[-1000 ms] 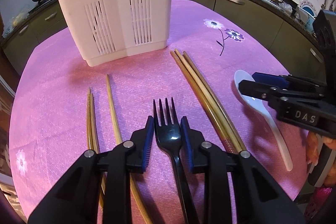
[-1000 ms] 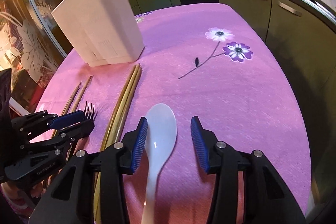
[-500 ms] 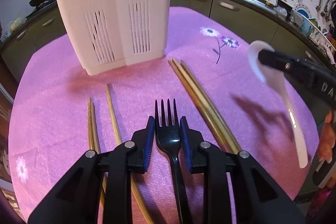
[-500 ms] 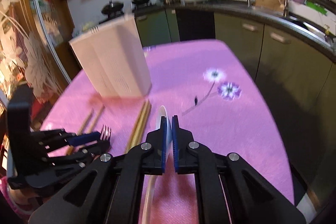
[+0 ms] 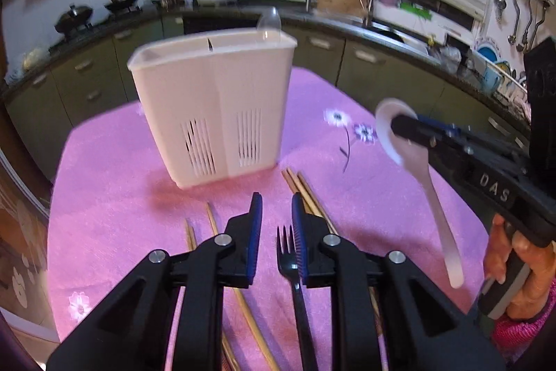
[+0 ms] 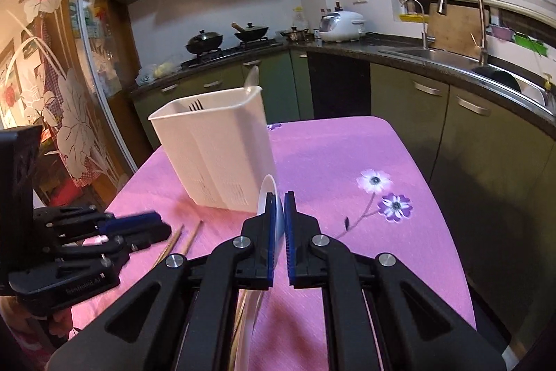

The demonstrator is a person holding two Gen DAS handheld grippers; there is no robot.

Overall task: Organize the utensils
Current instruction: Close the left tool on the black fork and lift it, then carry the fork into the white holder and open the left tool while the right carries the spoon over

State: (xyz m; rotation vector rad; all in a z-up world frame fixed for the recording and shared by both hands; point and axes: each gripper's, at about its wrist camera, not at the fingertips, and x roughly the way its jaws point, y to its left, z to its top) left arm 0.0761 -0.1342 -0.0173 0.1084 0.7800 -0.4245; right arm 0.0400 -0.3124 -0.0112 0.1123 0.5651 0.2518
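A white slotted utensil holder (image 5: 212, 106) stands upright on the pink tablecloth (image 5: 114, 211); it also shows in the right wrist view (image 6: 215, 148), with a clear spoon and a dark fork tip sticking out of it. My right gripper (image 6: 277, 200) is shut on a white spoon (image 5: 413, 159) and holds it in the air to the right of the holder. My left gripper (image 5: 275, 209) is open and raised above the cloth. A black fork (image 5: 295, 277) lies on the cloth below it, by the right finger.
Wooden chopsticks (image 5: 305, 193) lie right of the fork and another pair (image 5: 199, 232) lies left of it. Green kitchen cabinets, a sink with a tap (image 6: 462, 9) and a stove surround the table. The table's right edge drops off near the cabinets.
My right gripper closed on the white spoon and lifted it off the cloth. My left gripper rose and tilted up, leaving the black fork lying on the cloth.
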